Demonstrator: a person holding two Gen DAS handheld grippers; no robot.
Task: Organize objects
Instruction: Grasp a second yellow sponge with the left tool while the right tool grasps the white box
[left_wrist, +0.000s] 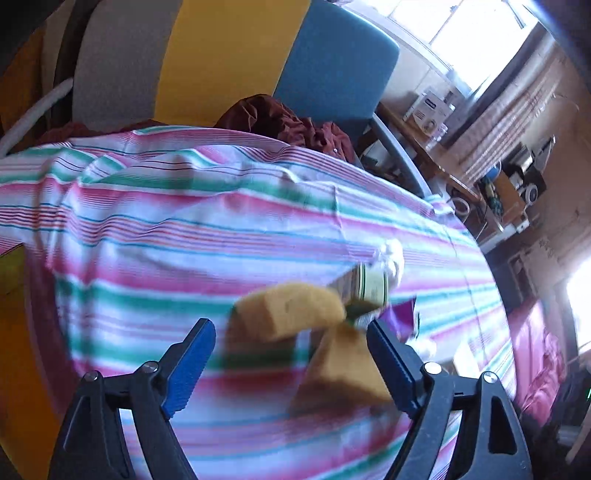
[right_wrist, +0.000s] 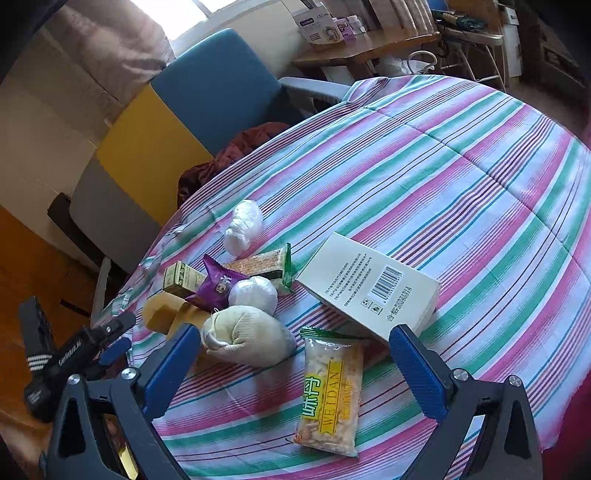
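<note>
My left gripper stands wide open over the striped tablecloth. Two blurred yellow sponge pieces lie between its blue pads, and neither pad presses on them. Behind them sit a small green box and a purple packet. My right gripper is open above a snack packet and a cloth pouch, holding nothing. In the right wrist view the left gripper shows at the left, beside the yellow sponge. A white barcode box lies to the right.
Two white wrapped balls, a green-edged biscuit packet, the purple packet and the green box crowd together. A blue and yellow chair with dark red cloth stands at the table's far edge. The striped cloth spreads right.
</note>
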